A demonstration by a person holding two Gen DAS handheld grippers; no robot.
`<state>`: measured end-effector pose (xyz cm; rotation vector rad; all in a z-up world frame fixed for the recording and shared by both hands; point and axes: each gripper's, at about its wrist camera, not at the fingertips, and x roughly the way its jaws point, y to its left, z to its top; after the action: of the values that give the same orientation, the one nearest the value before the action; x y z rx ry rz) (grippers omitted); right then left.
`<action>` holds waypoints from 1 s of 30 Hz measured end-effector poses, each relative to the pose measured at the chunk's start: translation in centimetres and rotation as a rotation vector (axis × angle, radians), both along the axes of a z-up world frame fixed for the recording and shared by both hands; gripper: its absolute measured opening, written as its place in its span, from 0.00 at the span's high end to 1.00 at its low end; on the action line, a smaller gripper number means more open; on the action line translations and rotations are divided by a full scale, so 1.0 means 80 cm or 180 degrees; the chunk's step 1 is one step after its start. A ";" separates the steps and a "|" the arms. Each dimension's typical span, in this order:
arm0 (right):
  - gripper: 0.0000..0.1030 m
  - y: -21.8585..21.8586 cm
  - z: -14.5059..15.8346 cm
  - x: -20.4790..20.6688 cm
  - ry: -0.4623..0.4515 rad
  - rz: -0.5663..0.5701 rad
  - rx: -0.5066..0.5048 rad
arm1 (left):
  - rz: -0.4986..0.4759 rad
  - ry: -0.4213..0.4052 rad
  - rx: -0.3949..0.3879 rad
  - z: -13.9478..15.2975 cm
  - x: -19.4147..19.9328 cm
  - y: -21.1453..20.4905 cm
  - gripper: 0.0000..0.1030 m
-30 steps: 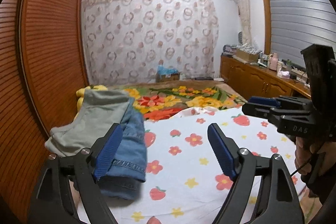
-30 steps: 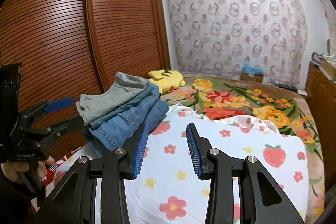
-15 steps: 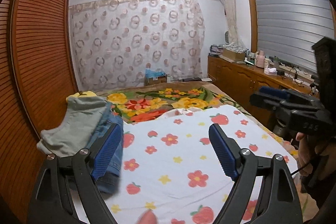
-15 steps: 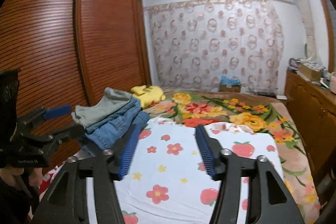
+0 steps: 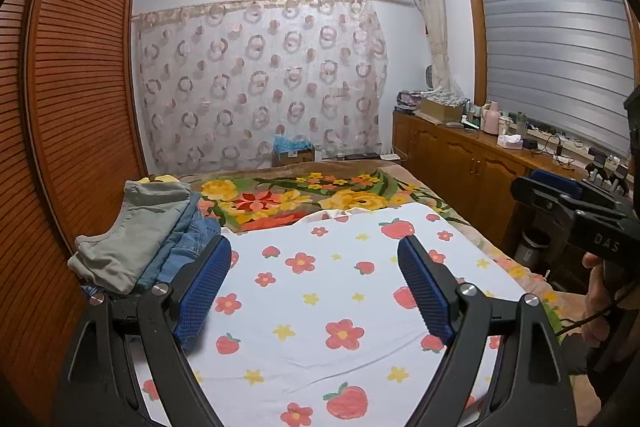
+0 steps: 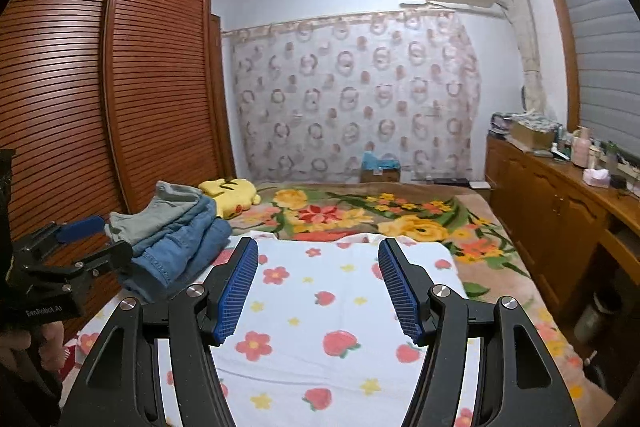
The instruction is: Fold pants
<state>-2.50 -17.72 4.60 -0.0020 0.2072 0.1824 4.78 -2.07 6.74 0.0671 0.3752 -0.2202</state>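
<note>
A stack of folded pants lies at the left edge of the bed, a grey-green pair [image 5: 136,227] [image 6: 160,215] on top of blue jeans [image 5: 188,239] [image 6: 180,251]. My left gripper [image 5: 313,245] hovers open over the white strawberry-print sheet [image 5: 320,287], with nothing between its blue pads; the stack sits just beyond its left finger. My right gripper [image 6: 318,247] is also open and empty above the same sheet [image 6: 320,307], right of the stack. Each gripper shows in the other's view, the right gripper [image 5: 534,189] and the left gripper [image 6: 94,241], both hand-held.
A yellow plush toy [image 6: 232,193] lies behind the stack on a floral blanket [image 6: 380,215]. A slatted wooden wardrobe [image 5: 72,107] runs along the bed's left side. A cluttered wooden cabinet [image 6: 560,199] lines the right wall. A cardboard box [image 5: 294,155] stands by the curtain.
Both grippers have drawn back from the pants stack, which now looks smaller and farther off. The right gripper's jaws have spread wider. The left jaws are unchanged.
</note>
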 end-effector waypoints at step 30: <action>0.37 0.016 -0.010 -0.007 0.0132 -0.0155 0.0007 | 0.0190 0.0203 0.0021 -0.031 -0.006 0.012 0.17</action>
<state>-3.09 -16.46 3.82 0.0091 0.2483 0.1343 4.28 -1.12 4.26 0.0553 0.4410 -0.1625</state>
